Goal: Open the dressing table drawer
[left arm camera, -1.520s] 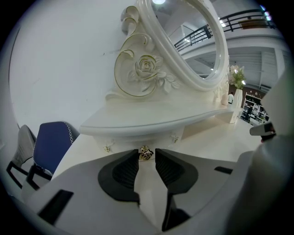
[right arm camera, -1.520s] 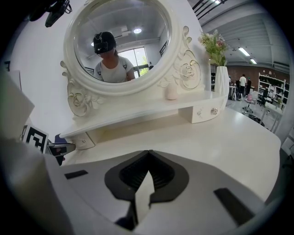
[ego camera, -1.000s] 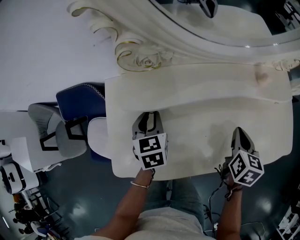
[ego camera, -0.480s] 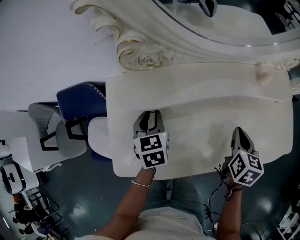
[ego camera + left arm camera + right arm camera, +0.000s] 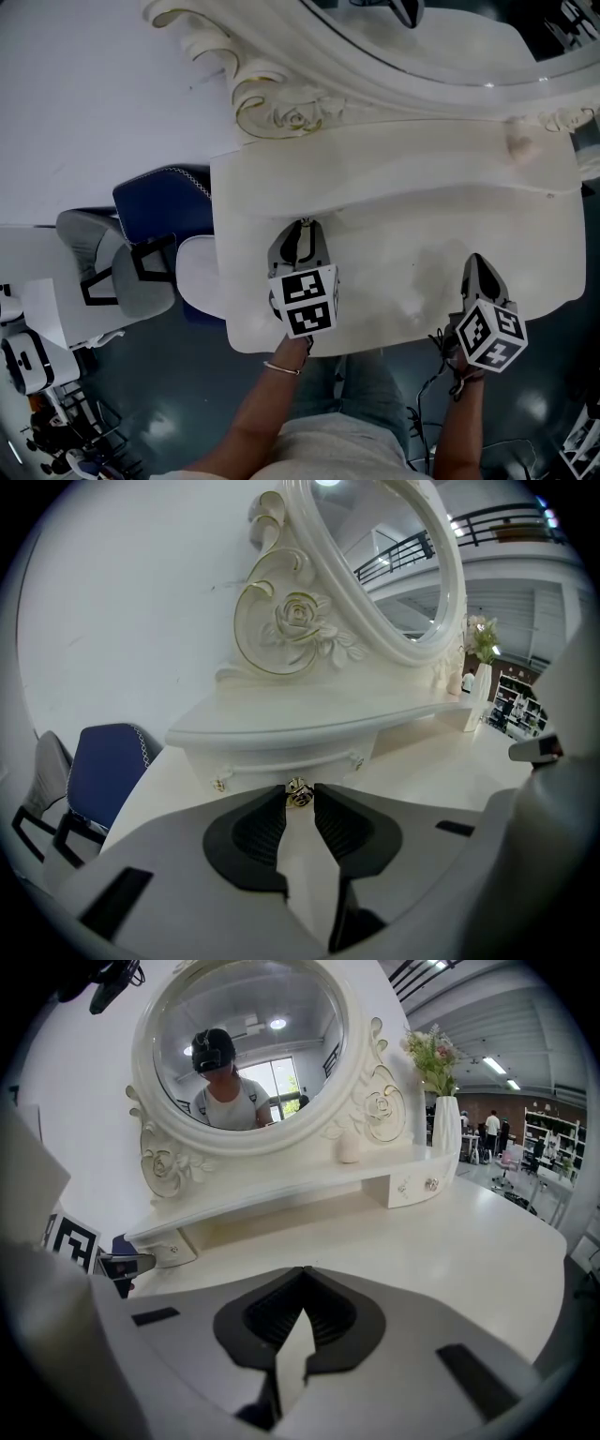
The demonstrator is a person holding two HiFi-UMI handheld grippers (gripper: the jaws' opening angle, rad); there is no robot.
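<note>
The white dressing table [image 5: 394, 272] carries a raised shelf with a small drawer [image 5: 272, 763] under its left end. In the left gripper view the drawer's gold knob [image 5: 299, 795] sits between the fingertips of my left gripper [image 5: 300, 797], whose jaws are closed on it. From the head view my left gripper [image 5: 302, 231] points under the shelf's front edge, and the drawer itself is hidden. My right gripper [image 5: 478, 264] hovers over the table's right front part. Its jaws [image 5: 302, 1269] meet with nothing between them.
An oval mirror [image 5: 244, 1049] in a carved frame stands on the shelf. A second small drawer [image 5: 412, 1185] and a vase of flowers [image 5: 441, 1115] are at the shelf's right end. A blue chair [image 5: 164, 202] and a grey chair [image 5: 112, 272] stand left of the table.
</note>
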